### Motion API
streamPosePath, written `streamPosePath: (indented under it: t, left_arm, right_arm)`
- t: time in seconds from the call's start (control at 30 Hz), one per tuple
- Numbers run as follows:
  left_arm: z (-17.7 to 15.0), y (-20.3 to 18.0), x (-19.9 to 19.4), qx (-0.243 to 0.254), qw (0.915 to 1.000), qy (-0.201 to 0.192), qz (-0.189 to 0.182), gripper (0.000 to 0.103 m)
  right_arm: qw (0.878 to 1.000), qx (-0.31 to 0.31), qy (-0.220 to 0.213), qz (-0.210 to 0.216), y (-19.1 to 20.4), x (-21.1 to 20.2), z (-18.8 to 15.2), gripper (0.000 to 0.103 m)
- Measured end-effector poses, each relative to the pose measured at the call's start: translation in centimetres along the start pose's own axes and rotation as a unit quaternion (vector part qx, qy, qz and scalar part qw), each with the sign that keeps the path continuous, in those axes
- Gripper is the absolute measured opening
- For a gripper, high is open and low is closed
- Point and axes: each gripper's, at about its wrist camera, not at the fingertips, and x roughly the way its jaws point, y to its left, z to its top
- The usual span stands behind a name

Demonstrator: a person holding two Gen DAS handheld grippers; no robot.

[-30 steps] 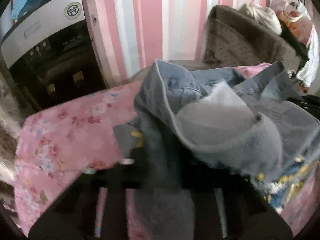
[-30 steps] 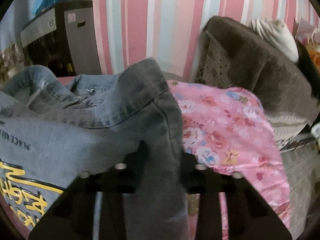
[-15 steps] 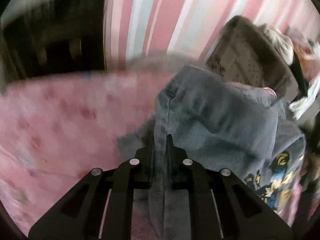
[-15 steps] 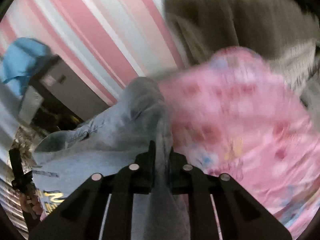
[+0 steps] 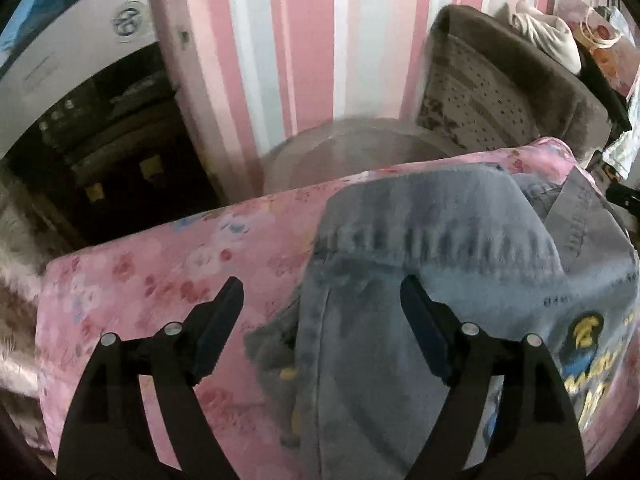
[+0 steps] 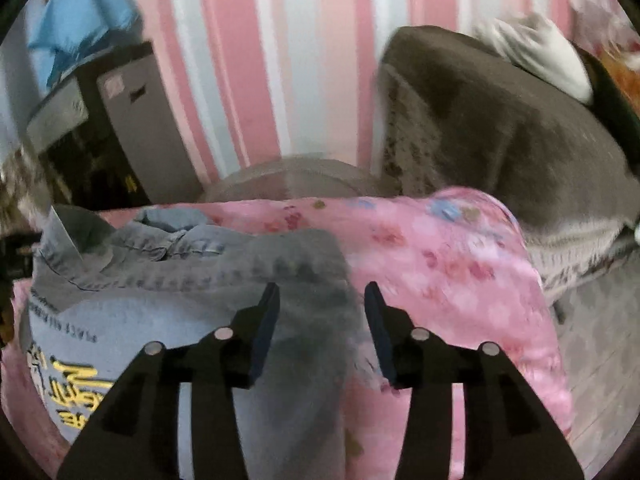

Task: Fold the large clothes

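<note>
A blue denim jacket (image 5: 432, 264) with a yellow print lies spread on the pink flowered sheet (image 5: 140, 280). My left gripper (image 5: 322, 296) hovers over the jacket's left edge; its jaws are opening and stand wide, and the cloth lies under them without touching the pads. In the right wrist view the same jacket (image 6: 192, 284) fills the left half on the pink sheet (image 6: 448, 272). My right gripper (image 6: 322, 300) is over the jacket's right shoulder edge, jaws opening, with denim showing between the pads but not pinched.
A dark cabinet with a white top (image 5: 80, 92) stands at the left against the pink striped wall (image 5: 304, 40). A brown padded chair (image 5: 516, 80) with white cloth on it stands at the right. A round grey basin (image 5: 356, 148) sits behind the sheet.
Both grippers let go of the denim they were pinching and their jaws have spread. The lifted jacket edges now lie flat on the sheet.
</note>
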Motion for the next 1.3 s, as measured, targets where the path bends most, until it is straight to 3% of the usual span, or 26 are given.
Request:
streamPosePath:
  t: [0.03, 0.07, 0.1, 0.17, 0.2, 0.23, 0.27, 0.33, 0.4, 0.5, 0.57, 0.63, 0.67, 0.7, 0.73, 0.8, 0.93, 0.97, 1.0, 1.03, 1.07, 1.1, 1.13, 1.17, 1.2, 1.3]
  left_arm:
    - [0.5, -0.1, 0.8, 0.008, 0.9999, 0.009, -0.002, 0.079]
    - [0.8, -0.2, 1.4, 0.012, 0.9998, 0.014, -0.005, 0.066]
    - [0.9, -0.1, 1.9, 0.014, 0.9996, 0.020, -0.011, 0.037]
    - [1.1, 0.1, 3.4, 0.014, 0.9983, 0.044, -0.036, 0.001]
    - [1.1, 0.0, 3.9, 0.017, 0.9977, 0.050, -0.042, 0.000]
    - [1.0, -0.2, 4.5, 0.029, 0.9971, 0.056, -0.043, 0.000]
    - [0.7, -0.7, 5.0, 0.043, 0.9965, 0.059, -0.041, 0.000]
    - [0.0, -1.7, 5.4, 0.069, 0.9957, 0.056, -0.027, 0.000]
    - [-0.1, -2.0, 4.9, 0.066, 0.9969, 0.036, -0.024, 0.000]
    - [0.1, -0.5, 3.5, 0.026, 0.9987, 0.008, -0.043, 0.000]
    - [0.3, 0.2, 3.1, 0.009, 0.9978, 0.012, -0.065, 0.000]
    - [0.5, 0.6, 2.8, -0.002, 0.9974, 0.015, -0.070, 0.042]
    - [0.6, 0.6, 2.7, -0.003, 0.9978, 0.013, -0.065, 0.087]
    - [0.7, 0.5, 2.5, -0.001, 0.9983, 0.007, -0.057, 0.099]
    - [0.7, 0.0, 2.2, 0.010, 0.9986, 0.004, -0.052, 0.099]
    - [0.7, -1.3, 2.8, 0.035, 0.9974, 0.027, -0.057, 0.100]
    - [0.8, -3.5, 5.6, 0.080, 0.9942, 0.072, -0.006, 0.100]
    - [0.8, -3.7, 6.0, 0.084, 0.9936, 0.075, -0.007, 0.095]
    - [0.8, -3.9, 6.4, 0.090, 0.9928, 0.076, -0.019, 0.077]
    - [0.9, -4.0, 6.6, 0.091, 0.9923, 0.078, -0.031, 0.065]
    - [0.8, -4.1, 6.8, 0.087, 0.9931, 0.074, -0.026, 0.051]
    - [0.7, -4.1, 6.7, 0.086, 0.9936, 0.069, -0.022, 0.041]
    - [0.5, -4.2, 6.1, 0.085, 0.9949, 0.051, -0.016, 0.030]
    - [0.3, -4.0, 5.4, 0.078, 0.9964, 0.032, -0.004, 0.014]
    - [0.2, -3.6, 4.9, 0.066, 0.9976, 0.019, -0.003, 0.011]
    - [0.0, -1.3, 3.2, -0.001, 0.9993, -0.028, -0.027, 0.009]
  right_arm:
    - [1.000, -0.005, 0.008, 0.001, 0.1, 0.4, 0.3, 0.045]
    - [1.000, -0.013, 0.023, 0.001, 0.6, 1.6, 0.9, 0.045]
    - [0.999, -0.023, 0.031, -0.002, 1.1, 2.4, 0.9, 0.045]
    - [0.998, -0.031, 0.053, 0.002, 1.5, 3.8, 1.1, 0.043]
    - [0.998, -0.029, 0.060, 0.007, 1.5, 4.3, 1.2, 0.040]
    - [0.997, -0.028, 0.069, 0.019, 1.6, 4.6, 1.2, 0.016]
    - [0.996, -0.033, 0.081, 0.032, 1.9, 5.0, 1.1, 0.000]
    - [0.994, -0.081, 0.077, -0.009, 3.5, 5.3, 0.5, 0.000]
    - [0.993, -0.097, 0.060, -0.022, 4.1, 4.8, 0.3, 0.000]
    - [0.999, -0.050, -0.006, -0.003, 2.9, 2.2, 0.9, 0.000]
    - [0.999, -0.002, -0.005, 0.044, 1.3, 1.4, 1.5, 0.003]
    - [0.998, 0.006, 0.010, 0.057, 0.9, 1.4, 1.9, 0.006]
    - [0.999, 0.001, 0.010, 0.050, 1.0, 1.3, 2.0, 0.034]
    - [0.999, -0.008, 0.012, 0.037, 1.3, 1.4, 1.9, 0.056]
    - [1.000, -0.018, 0.009, 0.014, 1.6, 1.4, 1.8, 0.081]
    - [0.999, -0.033, 0.013, 0.006, 1.9, 1.7, 1.4, 0.081]
    - [0.998, -0.056, 0.040, -0.012, 2.5, 3.3, 0.4, 0.081]
    - [0.998, -0.054, 0.041, -0.008, 2.6, 3.5, 0.3, 0.077]
    - [0.998, -0.052, 0.044, 0.001, 2.7, 3.7, 0.1, 0.073]
    - [0.997, -0.049, 0.054, 0.012, 3.0, 4.2, -0.1, 0.060]
    - [0.997, -0.051, 0.062, 0.016, 3.3, 4.8, -0.4, 0.052]
    - [0.996, -0.063, 0.062, 0.008, 4.0, 5.2, -0.7, 0.050]
    - [0.995, -0.082, 0.051, -0.004, 4.7, 5.0, -0.9, 0.041]
    - [0.995, -0.090, 0.042, -0.006, 4.9, 4.6, -1.0, 0.026]
    - [0.995, -0.092, 0.023, -0.002, 5.2, 3.8, -1.0, 0.010]
    - [0.998, -0.055, -0.041, 0.005, 4.4, 1.5, -0.5, 0.008]
